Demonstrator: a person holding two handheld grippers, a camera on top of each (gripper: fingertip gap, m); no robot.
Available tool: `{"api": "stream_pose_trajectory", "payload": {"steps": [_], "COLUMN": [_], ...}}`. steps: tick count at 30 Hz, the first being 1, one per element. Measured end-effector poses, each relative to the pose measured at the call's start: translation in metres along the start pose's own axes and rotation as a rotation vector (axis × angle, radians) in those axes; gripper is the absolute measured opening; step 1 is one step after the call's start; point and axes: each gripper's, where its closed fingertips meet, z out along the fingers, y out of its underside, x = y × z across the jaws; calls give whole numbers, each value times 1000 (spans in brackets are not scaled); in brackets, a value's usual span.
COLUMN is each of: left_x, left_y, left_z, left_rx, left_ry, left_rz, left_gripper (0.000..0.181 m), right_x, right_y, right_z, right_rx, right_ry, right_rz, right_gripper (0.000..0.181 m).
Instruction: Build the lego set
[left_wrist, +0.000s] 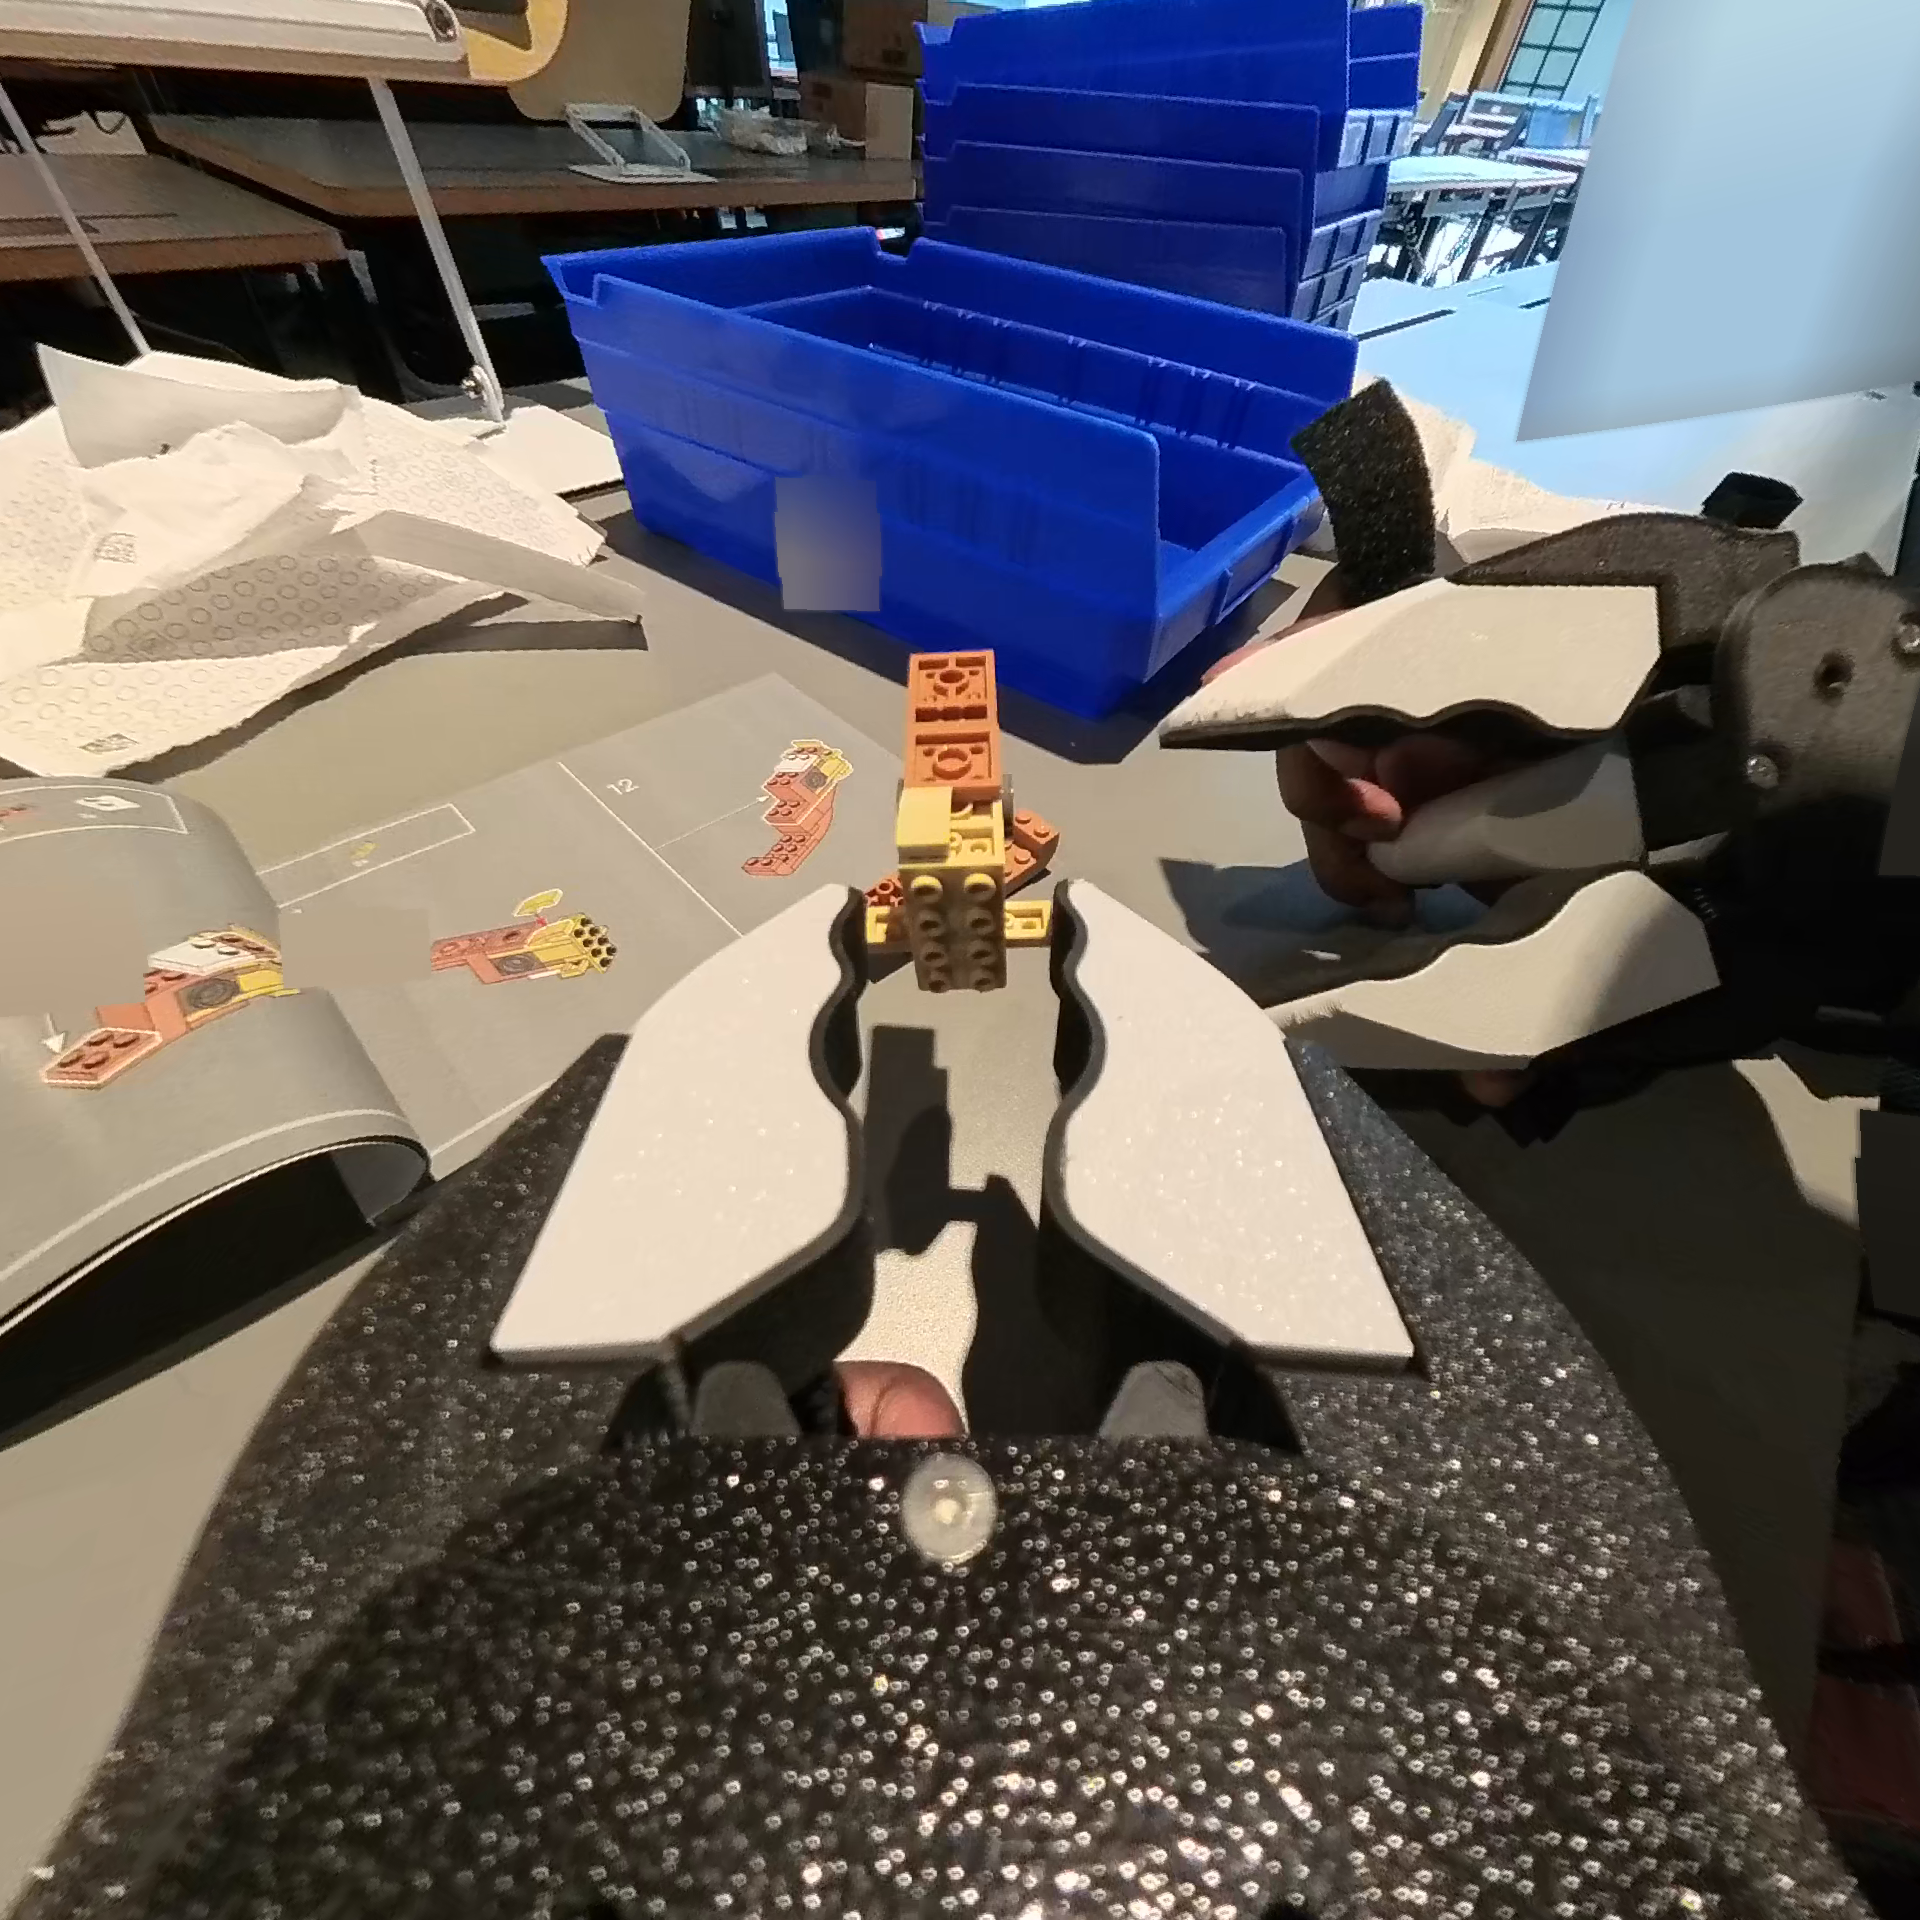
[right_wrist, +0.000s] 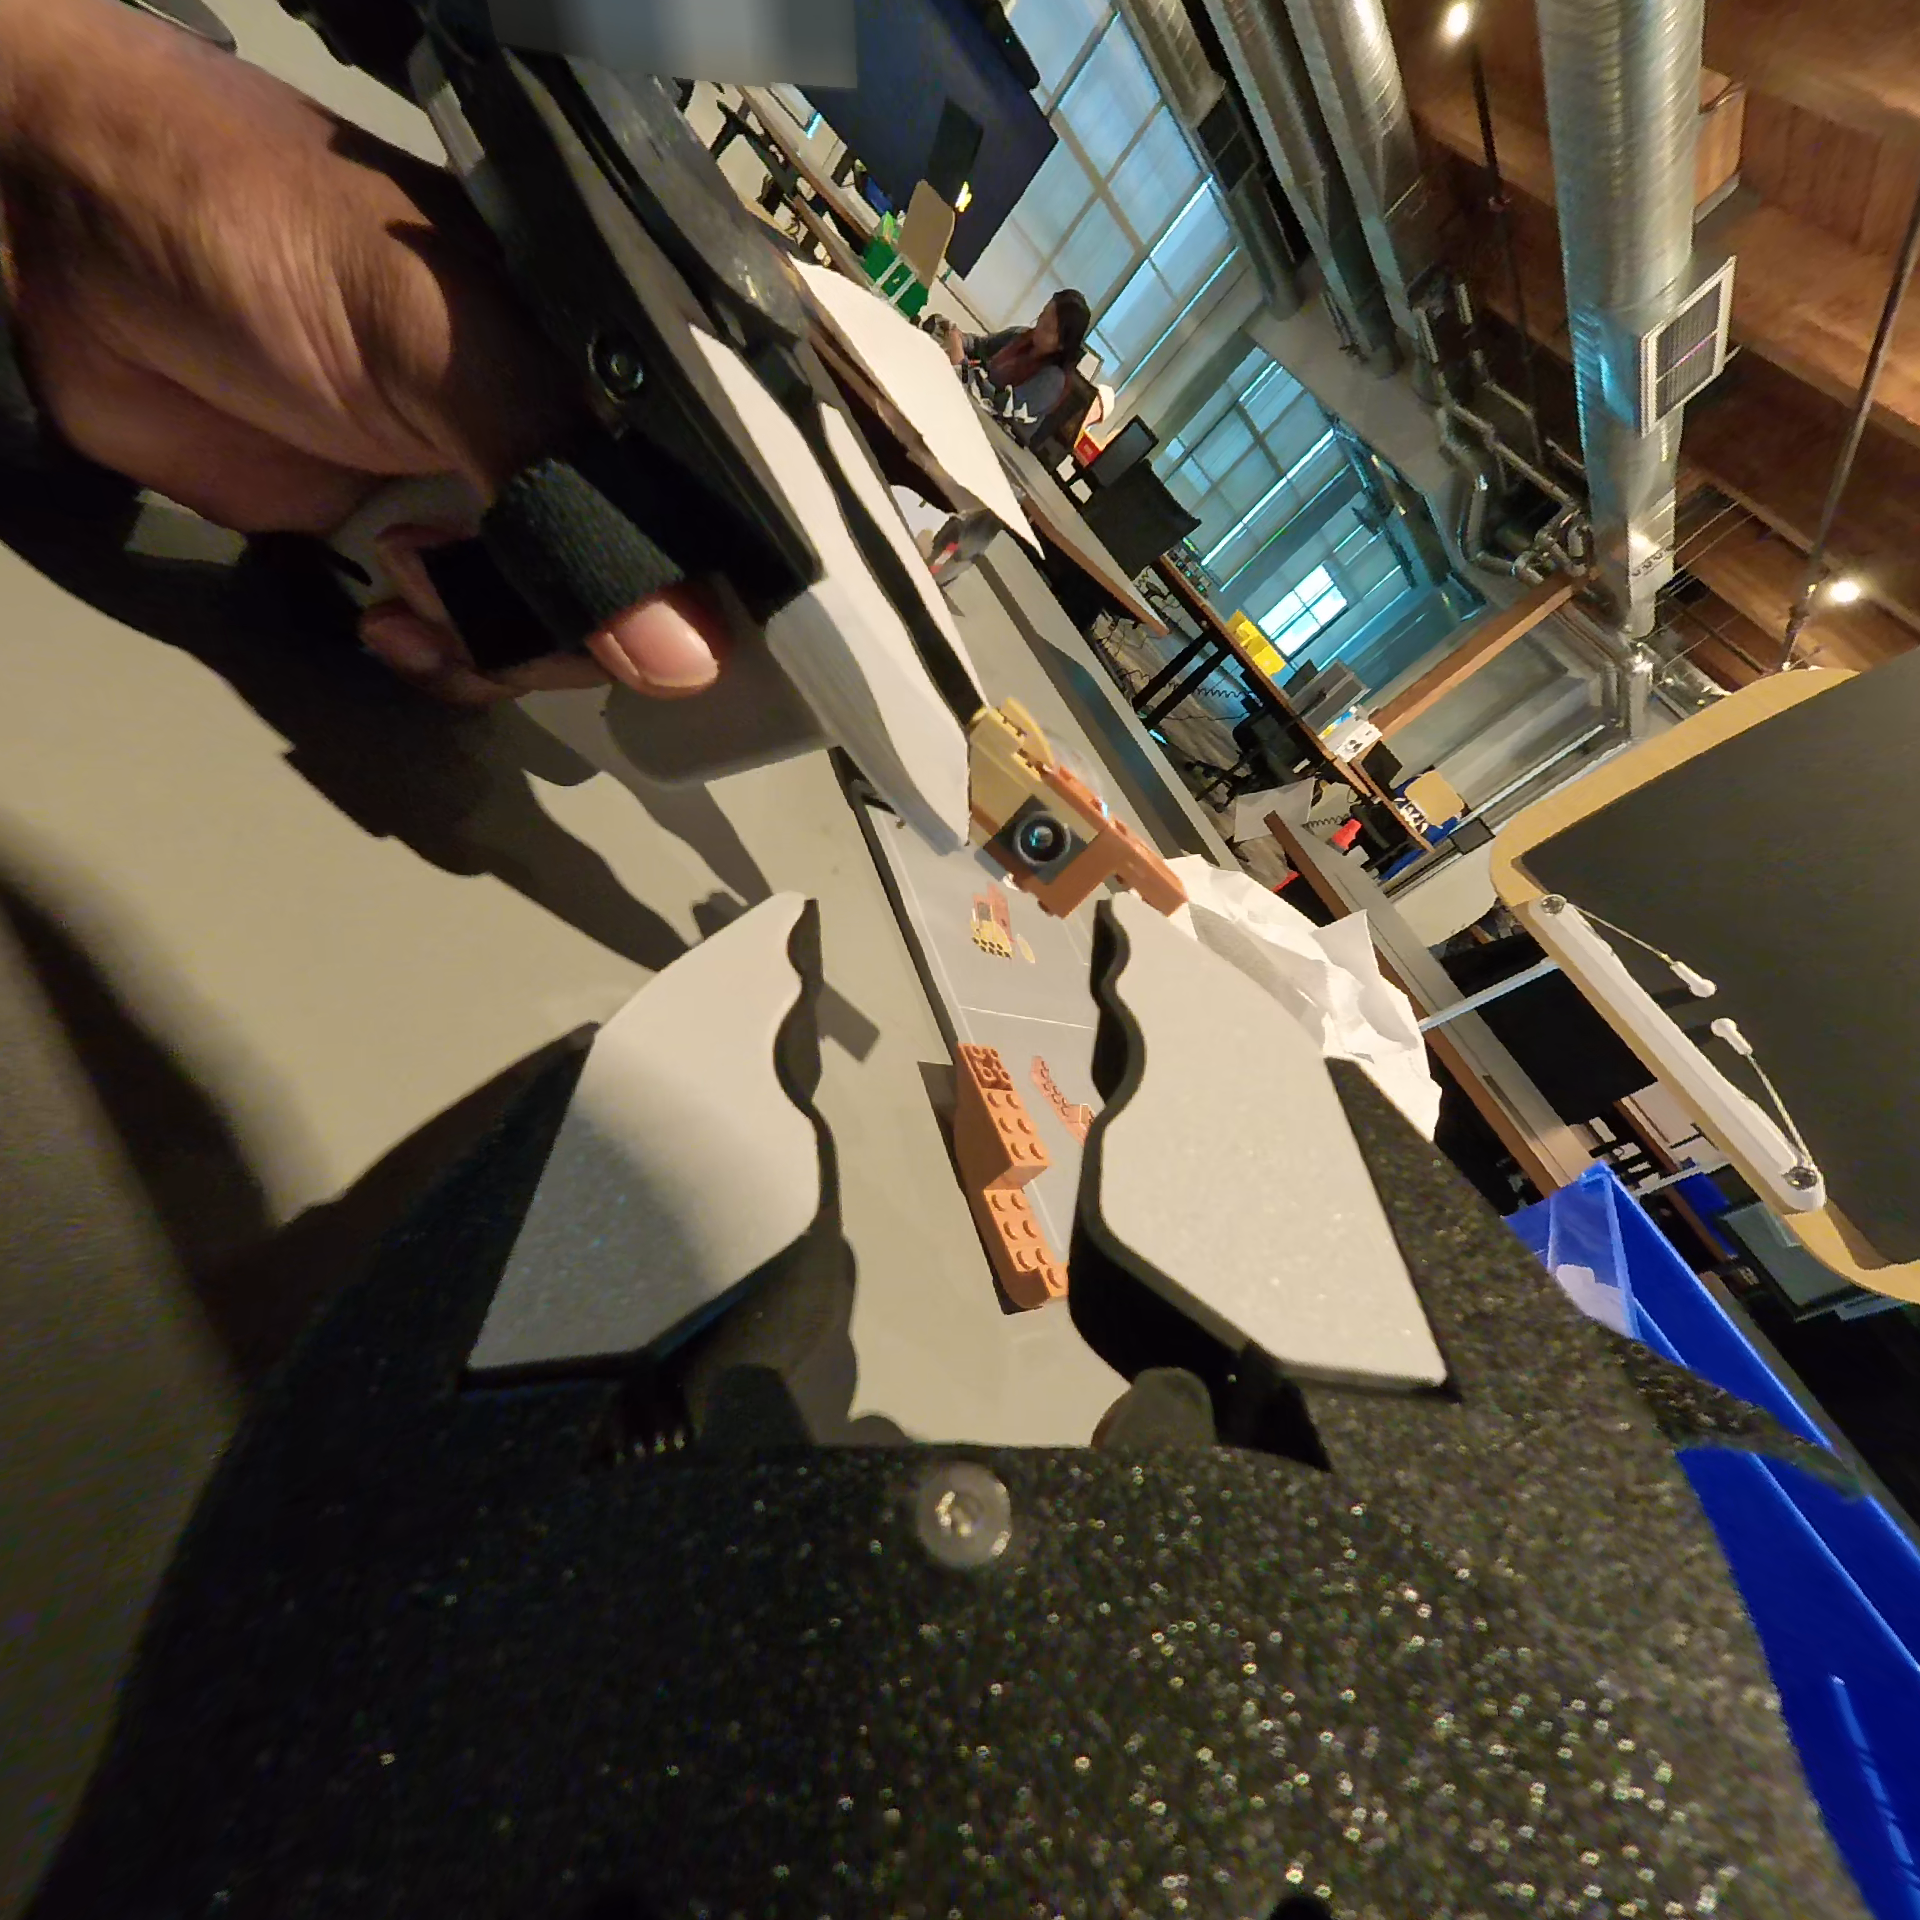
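Blue plastic bin (left_wrist: 935, 436): on the grey desk (left_wrist: 156, 1455), ahead of the left tongs, open side up. Stack of further blue bins (left_wrist: 1164, 156): behind it, farther off. Crumpled white paper (left_wrist: 260, 520): ahead and left of the left tongs, lying on the desk. Wooden tables (left_wrist: 416, 177): beyond the desk, at the far left. Silver ventilation ducts (right_wrist: 1610, 312): overhead, above the right tongs. Large windows (right_wrist: 1143, 239): far ahead of the right tongs. Seated person (right_wrist: 1029, 353): distant, at a table.

An open-plan workshop-style lab: long rows of wood-topped workbenches (right_wrist: 1195, 582), stacked blue plastic storage bins (left_wrist: 1153, 145), exposed silver ventilation ducts (right_wrist: 1605, 260), tall gridded windows (right_wrist: 1132, 208).
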Motion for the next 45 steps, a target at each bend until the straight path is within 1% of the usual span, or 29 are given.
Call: {"api": "stream_pose_trajectory", "payload": {"steps": [14, 18, 21, 24, 26, 28, 31, 36, 40, 45], "left_x": [3, 5, 7, 14, 16, 19, 27, 33, 34, 34], "left_y": [3, 5, 10, 20, 26, 33, 43, 55, 62, 70], "left_z": [3, 5, 7, 6, 3, 1, 1, 2, 1, 2], "left_rx": [-28, -48, -81, -150, -182, -221, -286, -361, -407, -463], "left_ry": [-14, -20, -16, 5, 7, 18, 49, 66, 67, 59], "left_rz": [44, 68, 88, 122, 139, 146, 172, 185, 173, 197], "left_gripper": [33, 33, 33, 33, 33, 33, 33, 33, 33, 33], "right_x": [3, 14, 36, 56, 61, 52, 34, 3, -11, -12], "right_y": [-1, 2, 9, 19, 29, 41, 54, 54, 58, 61], "right_z": [-1, -5, -18, -40, -54, -62, -68, -64, -60, -60], "right_rx": [5, -2, -20, -34, -60, -114, -200, -286, -350, -364], "right_ry": [18, 57, 125, 171, 148, 72, -25, -148, -198, -206], "right_rz": [4, 12, 51, 155, 243, 292, 301, 268, 206, 206], "right_gripper": [49, 49, 48, 44, 42, 41, 42, 40, 40, 39]}}
